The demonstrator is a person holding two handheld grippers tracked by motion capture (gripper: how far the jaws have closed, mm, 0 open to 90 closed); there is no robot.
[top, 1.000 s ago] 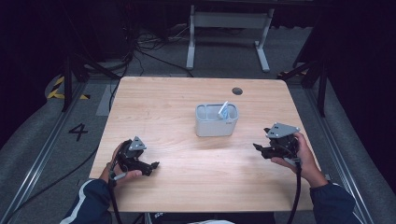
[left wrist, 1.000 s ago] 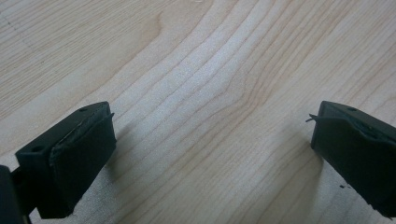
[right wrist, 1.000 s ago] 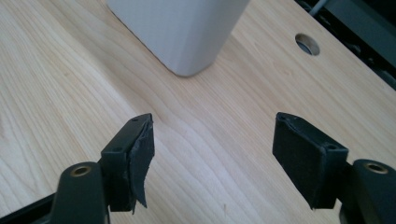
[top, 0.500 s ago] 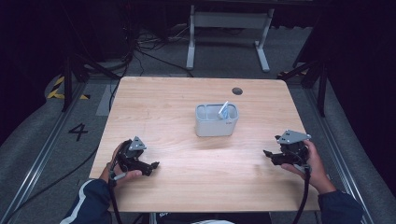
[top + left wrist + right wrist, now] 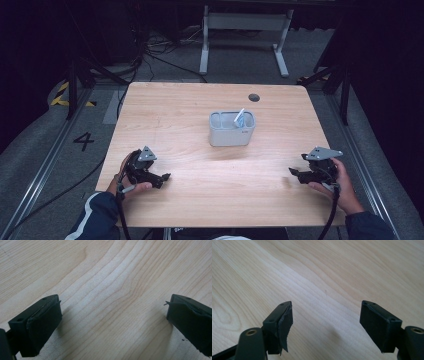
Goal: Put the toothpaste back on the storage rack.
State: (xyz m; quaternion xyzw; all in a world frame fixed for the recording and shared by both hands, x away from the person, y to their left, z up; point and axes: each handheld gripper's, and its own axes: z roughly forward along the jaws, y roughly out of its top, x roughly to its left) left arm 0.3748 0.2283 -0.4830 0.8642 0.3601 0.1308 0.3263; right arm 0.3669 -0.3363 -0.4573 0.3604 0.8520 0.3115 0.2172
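I have both grippers resting low near my edge of the table [image 5: 165, 107], and neither has hold of anything. The left gripper [image 5: 161, 177] has its jaws spread wide, with bare wood grain between them in the left gripper view [image 5: 113, 320]. The right gripper [image 5: 296, 174] is open about as far, and again I see only tabletop between the pads in the right gripper view [image 5: 325, 322]. The thing I'd be working with is the grey divided bin [image 5: 231, 135], which stands upright near the middle of the table, ahead of both grippers and between them: forward and to the right of the left gripper, forward and to the left of the right one. Its long side runs across the table, left to right. A slim white and blue item [image 5: 239, 119] leans in its right-hand compartment, tilted up and to the right; I cannot tell what it is. Both grippers are well apart from the bin. I judge the left gripper's tips slightly nearer the bin, but the leaning item sits on the right gripper's side, so a reach for it would favour my right hand, going forward and inward.
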